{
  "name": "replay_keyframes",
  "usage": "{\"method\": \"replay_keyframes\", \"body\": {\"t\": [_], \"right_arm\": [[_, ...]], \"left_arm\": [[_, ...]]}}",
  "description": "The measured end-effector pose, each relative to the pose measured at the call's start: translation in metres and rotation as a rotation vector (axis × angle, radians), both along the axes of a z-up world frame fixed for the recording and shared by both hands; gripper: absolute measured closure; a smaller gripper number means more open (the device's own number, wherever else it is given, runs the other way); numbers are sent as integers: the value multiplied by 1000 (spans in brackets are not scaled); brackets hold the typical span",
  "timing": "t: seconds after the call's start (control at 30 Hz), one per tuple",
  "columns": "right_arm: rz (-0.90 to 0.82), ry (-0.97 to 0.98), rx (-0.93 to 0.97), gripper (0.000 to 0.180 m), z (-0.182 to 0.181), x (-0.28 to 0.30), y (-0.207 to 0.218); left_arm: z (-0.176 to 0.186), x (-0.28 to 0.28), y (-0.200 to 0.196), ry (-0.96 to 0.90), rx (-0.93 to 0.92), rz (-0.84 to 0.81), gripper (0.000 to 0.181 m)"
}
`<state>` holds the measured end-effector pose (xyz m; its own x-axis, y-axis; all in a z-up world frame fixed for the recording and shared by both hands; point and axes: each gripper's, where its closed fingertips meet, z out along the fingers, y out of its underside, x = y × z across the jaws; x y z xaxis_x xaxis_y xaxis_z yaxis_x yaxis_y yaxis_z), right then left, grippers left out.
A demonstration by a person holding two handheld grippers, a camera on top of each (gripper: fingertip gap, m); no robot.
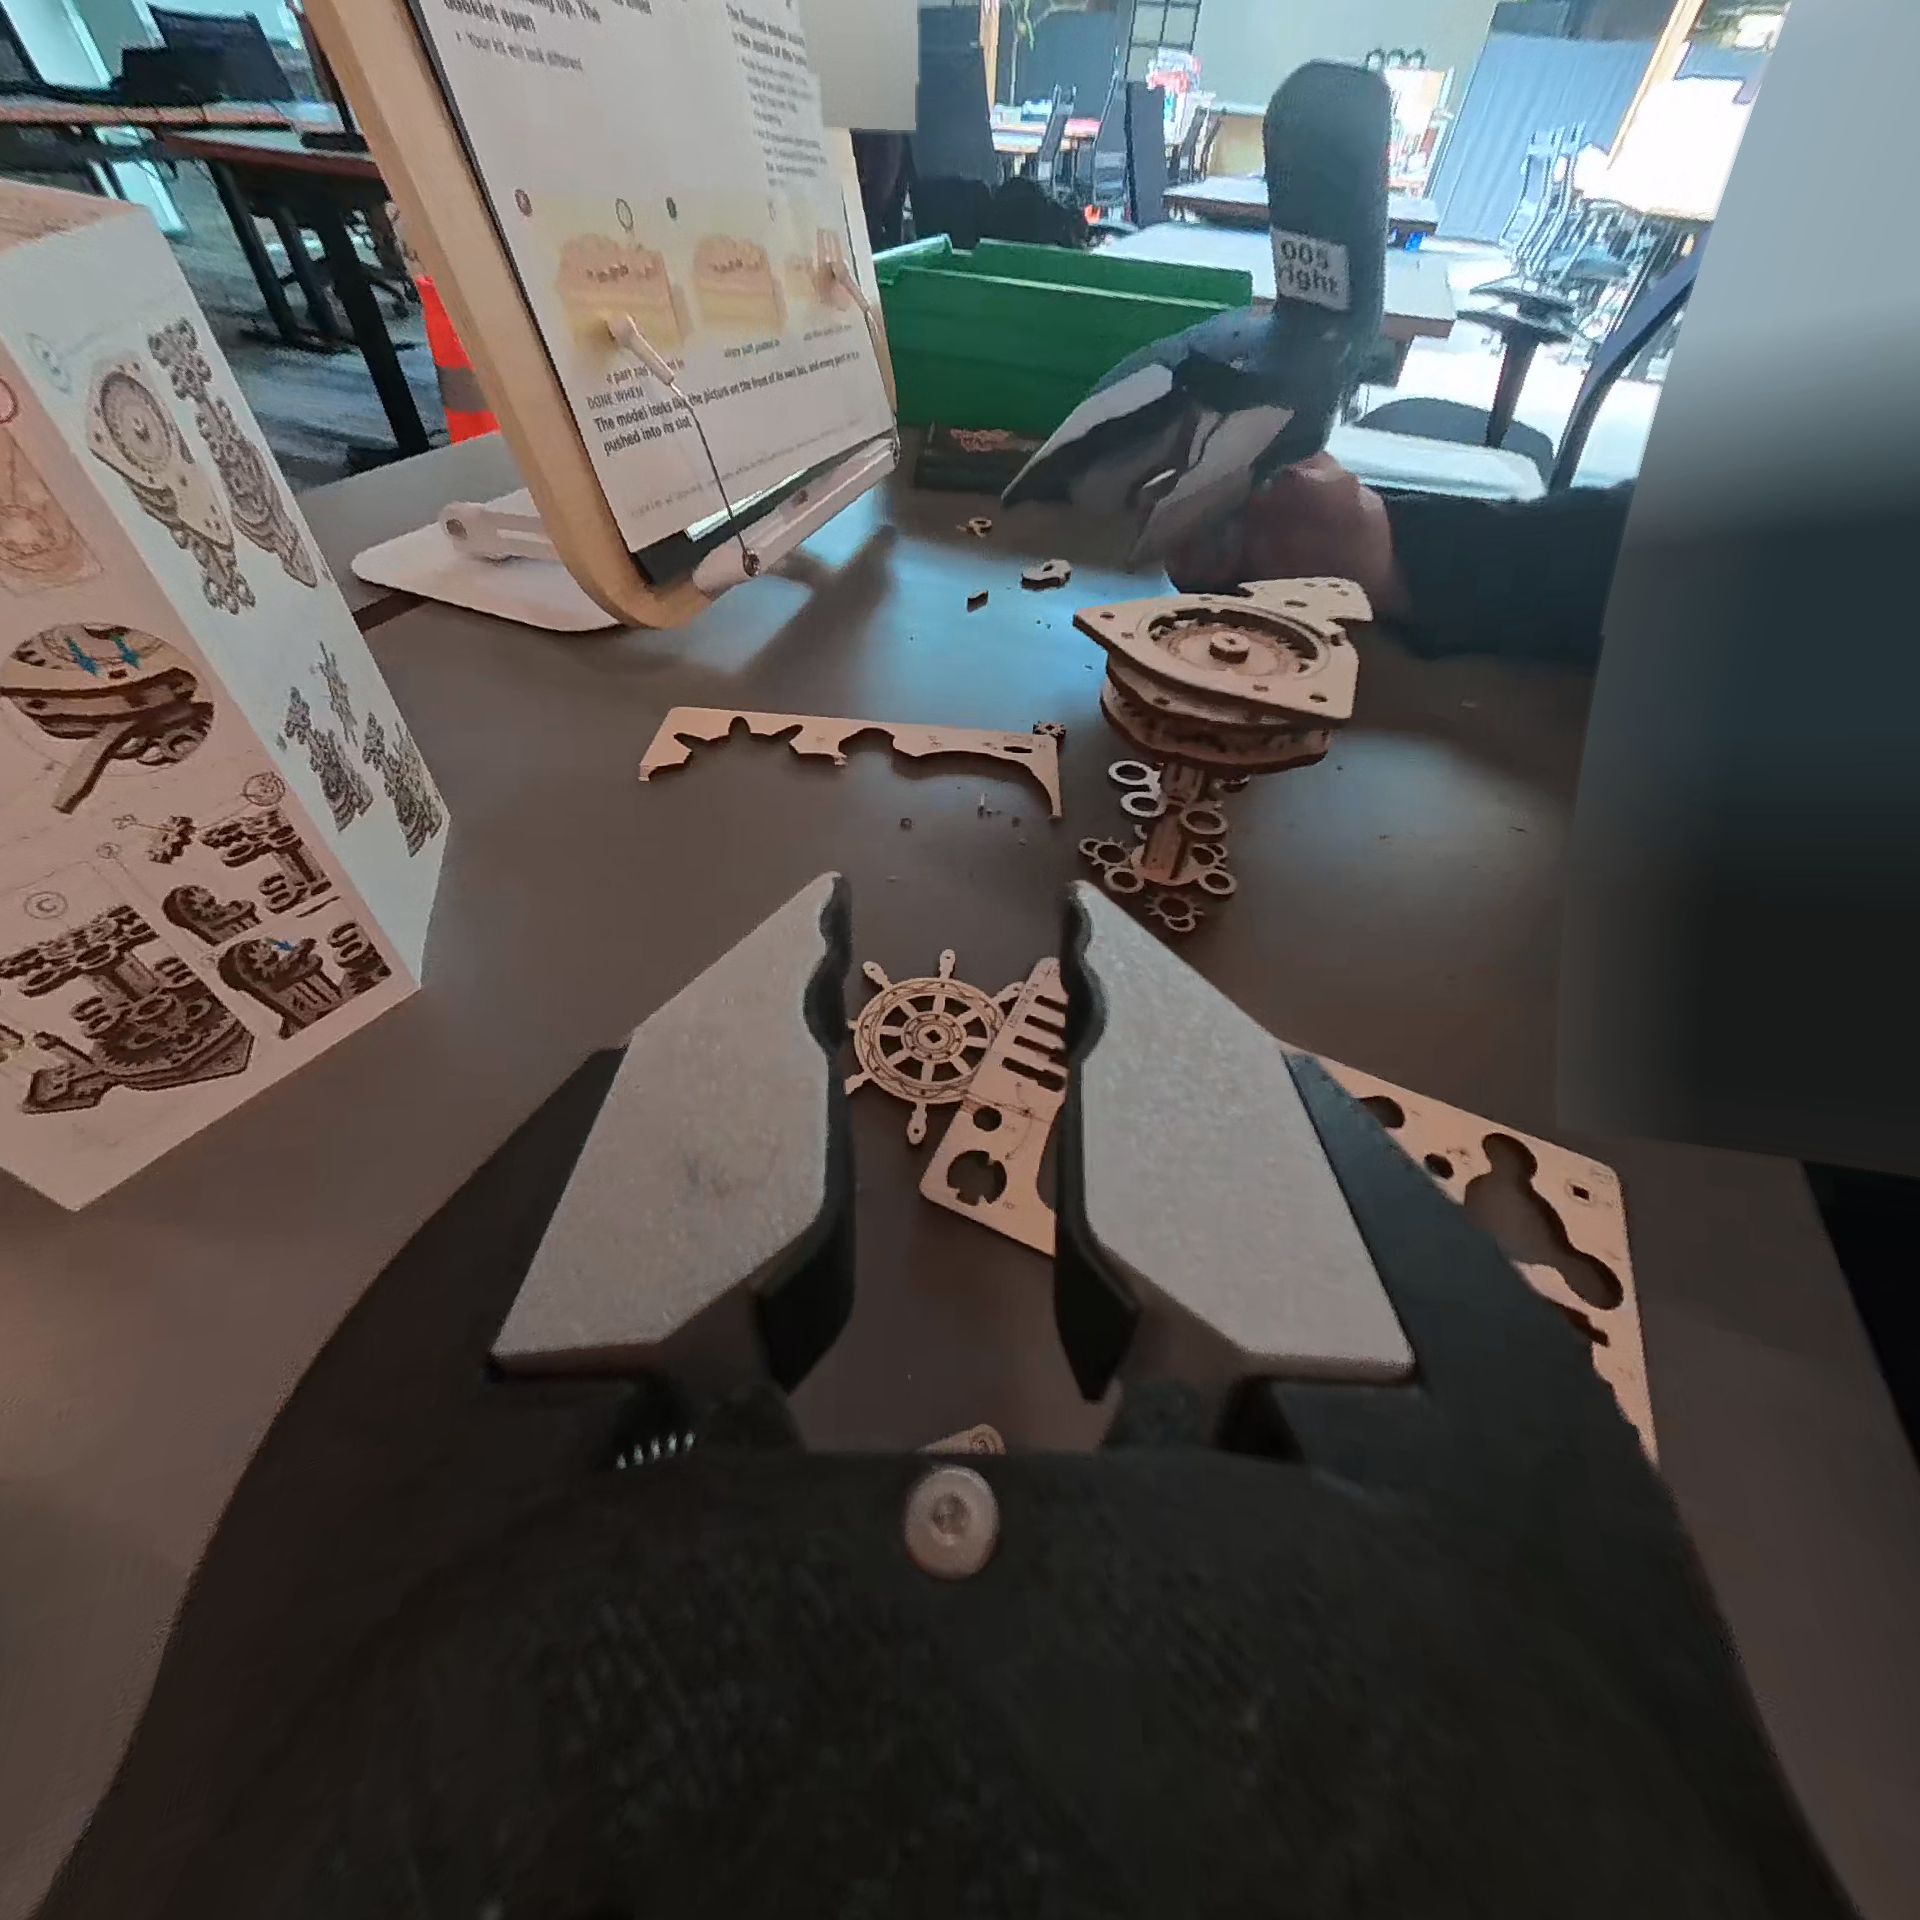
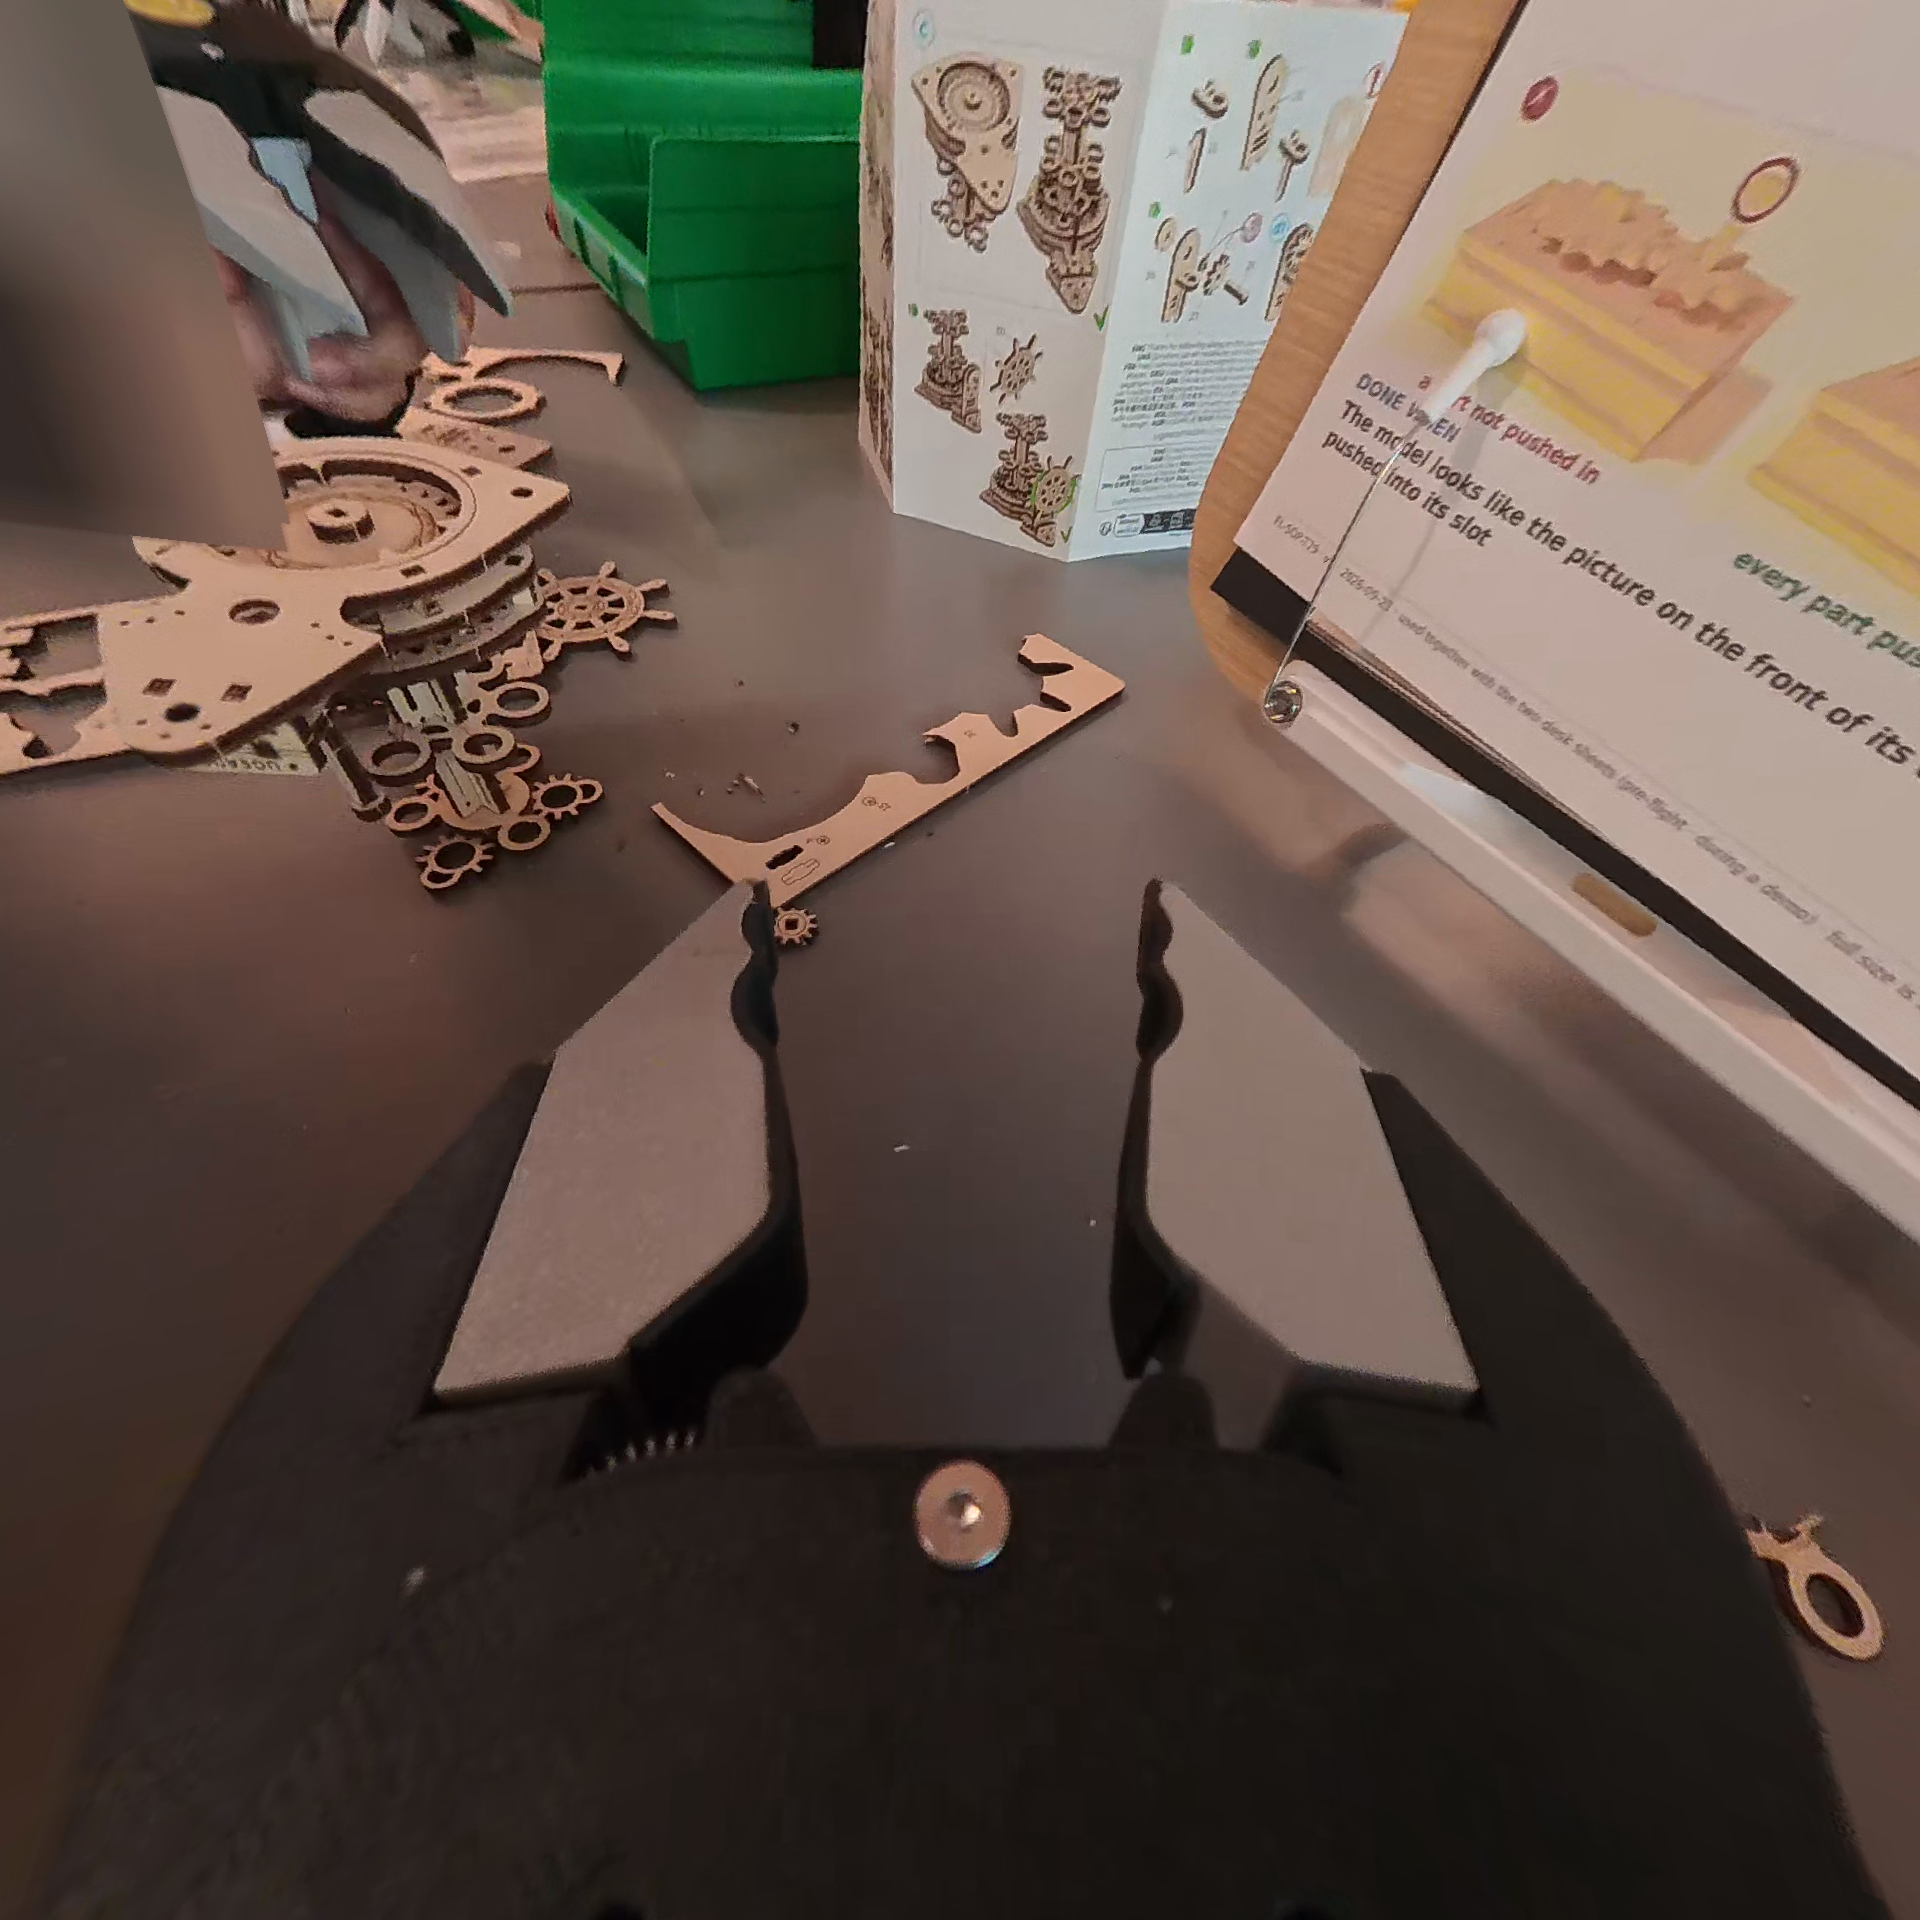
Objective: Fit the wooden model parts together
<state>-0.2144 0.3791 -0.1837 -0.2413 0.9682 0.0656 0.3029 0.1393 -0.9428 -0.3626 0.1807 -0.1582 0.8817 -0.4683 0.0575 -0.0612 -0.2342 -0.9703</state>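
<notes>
My left gripper (image 1: 954,904) is open low over the table, and a wooden ship's wheel (image 1: 930,1039) lies flat between its fingers. A punched-out wooden sheet (image 1: 1475,1174) lies under its right finger. The half-built wooden model (image 1: 1216,675) stands ahead on the right. My right gripper (image 2: 954,904) is open and empty. A tiny wooden gear (image 2: 795,923) lies by its left fingertip (image 2: 753,914). The model (image 2: 395,540), the wheel (image 2: 597,613) and the left gripper (image 2: 384,343) show at that view's upper left. The right gripper (image 1: 1081,520) shows far off behind the model.
A leftover wooden frame strip (image 1: 852,743) (image 2: 904,790) lies mid-table. A folded instruction booklet (image 1: 156,727) (image 2: 1049,270) stands upright. A page stand (image 1: 644,312) (image 2: 1610,468) and a green bin (image 1: 1039,312) (image 2: 707,208) sit behind. A small wooden loop part (image 2: 1823,1600) lies near the right gripper's base. My hands' fingertips stand some 25 centimetres from each other.
</notes>
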Motion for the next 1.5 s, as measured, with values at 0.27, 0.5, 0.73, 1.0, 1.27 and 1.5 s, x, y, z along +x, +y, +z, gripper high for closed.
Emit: {"method": "replay_keyframes", "body": {"t": [0.27, 0.5, 0.73, 1.0, 1.27, 1.5], "right_arm": [[3, 14, 38, 112, 1, 1, -3], [13, 29, 50, 113, 2, 6, -8], [40, 30, 38, 113, 3, 8, -12], [91, 31, 26, 114, 3, 9, -23], [125, 53, -39, 115, 9, 10, -28], [129, 54, -60, 116, 10, 11, -27]], "left_arm": [[1, -6, 0, 72, 11, 31, 145], [-7, -7, 5, 80, -10, 42, 148], [-13, -9, 8, 81, -31, 42, 149], [-8, -17, 6, 71, -16, 61, 149], [-14, -15, 7, 98, -36, 52, 149], [-15, -17, 7, 109, -35, 61, 150]]}}
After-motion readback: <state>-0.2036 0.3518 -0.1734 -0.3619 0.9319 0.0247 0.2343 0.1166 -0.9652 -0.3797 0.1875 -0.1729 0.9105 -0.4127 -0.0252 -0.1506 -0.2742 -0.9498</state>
